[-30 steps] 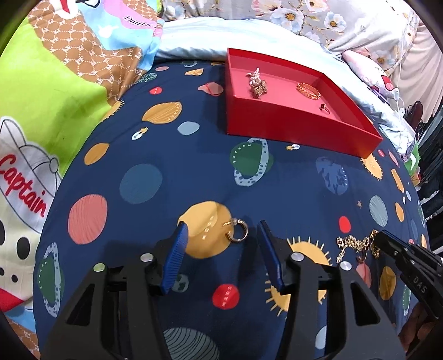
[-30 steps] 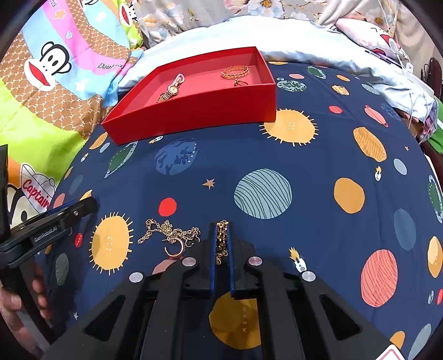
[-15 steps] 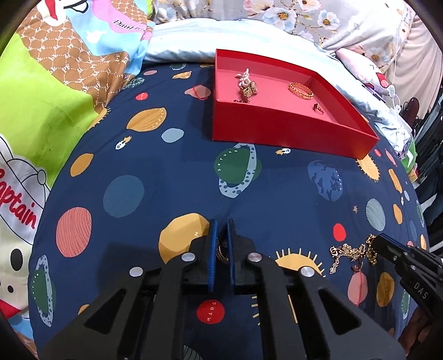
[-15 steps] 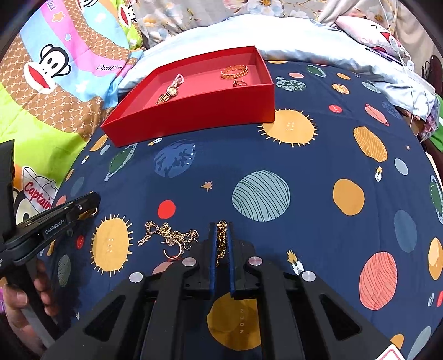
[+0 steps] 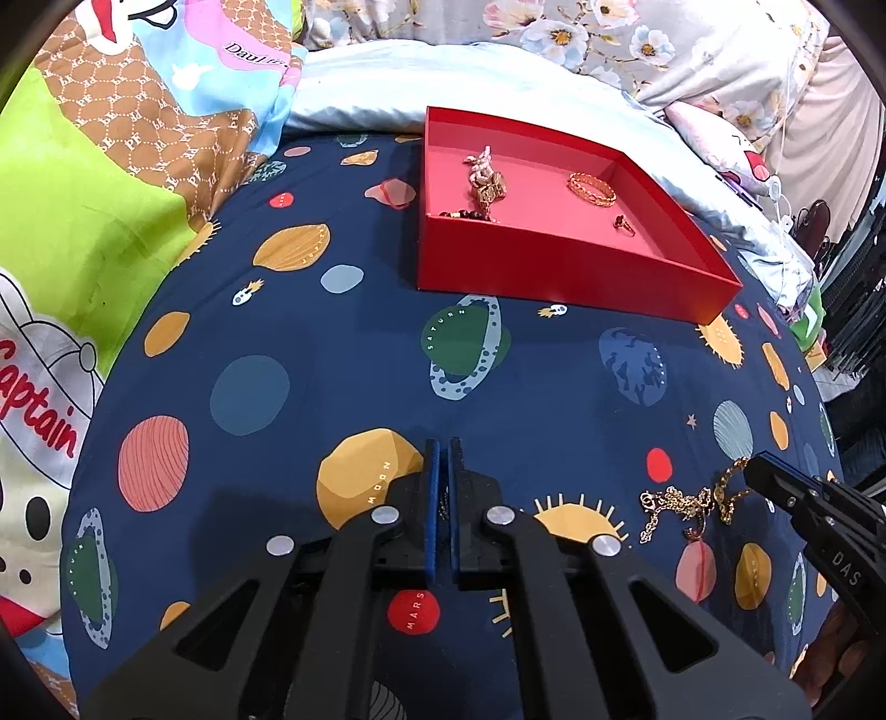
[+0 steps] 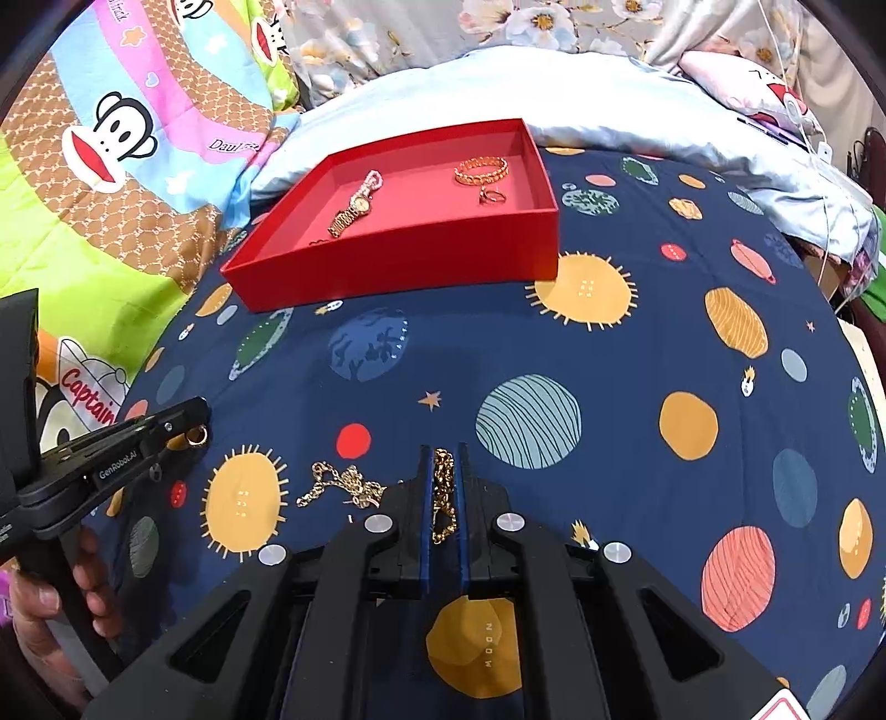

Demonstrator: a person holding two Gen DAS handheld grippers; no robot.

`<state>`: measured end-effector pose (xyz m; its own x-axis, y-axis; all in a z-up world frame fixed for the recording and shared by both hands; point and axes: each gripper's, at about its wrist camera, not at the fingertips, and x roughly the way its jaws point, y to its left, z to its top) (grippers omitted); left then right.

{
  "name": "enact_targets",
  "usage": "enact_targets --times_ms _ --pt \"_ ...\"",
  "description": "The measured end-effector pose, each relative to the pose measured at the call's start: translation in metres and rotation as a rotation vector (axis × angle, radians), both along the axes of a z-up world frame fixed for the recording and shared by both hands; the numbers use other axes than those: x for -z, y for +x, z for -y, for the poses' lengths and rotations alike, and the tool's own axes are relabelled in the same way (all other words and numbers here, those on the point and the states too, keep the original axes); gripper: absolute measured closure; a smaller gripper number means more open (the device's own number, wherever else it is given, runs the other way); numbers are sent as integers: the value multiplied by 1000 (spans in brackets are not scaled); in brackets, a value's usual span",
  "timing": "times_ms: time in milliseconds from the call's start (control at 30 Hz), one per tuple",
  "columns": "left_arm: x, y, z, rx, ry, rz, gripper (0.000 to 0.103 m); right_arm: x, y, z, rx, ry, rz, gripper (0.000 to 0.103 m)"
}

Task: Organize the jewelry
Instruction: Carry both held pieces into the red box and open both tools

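My left gripper (image 5: pixel 442 450) is shut on a small gold hoop earring (image 6: pixel 195 436), held just above the planet-print blanket; in the left wrist view the earring is mostly hidden between the blue pads. My right gripper (image 6: pixel 442 455) is shut on a gold chain necklace (image 6: pixel 443 487), whose loose end (image 6: pixel 340 487) trails on the blanket to the left. It also shows in the left wrist view (image 5: pixel 686 501). A red tray (image 5: pixel 559 266) farther back holds a watch (image 6: pixel 354 207), a gold bracelet (image 6: pixel 480 169) and a ring (image 6: pixel 492 196).
The dark blue planet blanket (image 6: pixel 609 360) covers the bed. A green and cartoon-print quilt (image 5: pixel 83 221) lies at the left. Light blue bedding and floral pillows (image 5: pixel 554 33) lie behind the tray. A hand (image 6: pixel 33 609) holds the left gripper's handle.
My left gripper closed on the hoop earring, which lay between its open fingers a second ago, and has lifted slightly toward the tray. My right gripper has stayed shut on the necklace.
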<state>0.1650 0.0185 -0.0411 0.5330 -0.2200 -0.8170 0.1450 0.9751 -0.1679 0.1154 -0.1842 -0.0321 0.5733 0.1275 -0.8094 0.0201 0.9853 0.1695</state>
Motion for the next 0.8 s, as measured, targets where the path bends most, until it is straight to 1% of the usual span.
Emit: enact_targets --times_ms 300,600,800 --pt "-5 -1 -5 -22 12 9 102 0 6 -5 -27 5 1 97" --pt "-3 -6 -16 -58 27 -9 102 3 10 -8 -49 23 4 97" --pt "-1 -7 -11 -52 29 -20 101 4 11 -8 -51 22 2 97"
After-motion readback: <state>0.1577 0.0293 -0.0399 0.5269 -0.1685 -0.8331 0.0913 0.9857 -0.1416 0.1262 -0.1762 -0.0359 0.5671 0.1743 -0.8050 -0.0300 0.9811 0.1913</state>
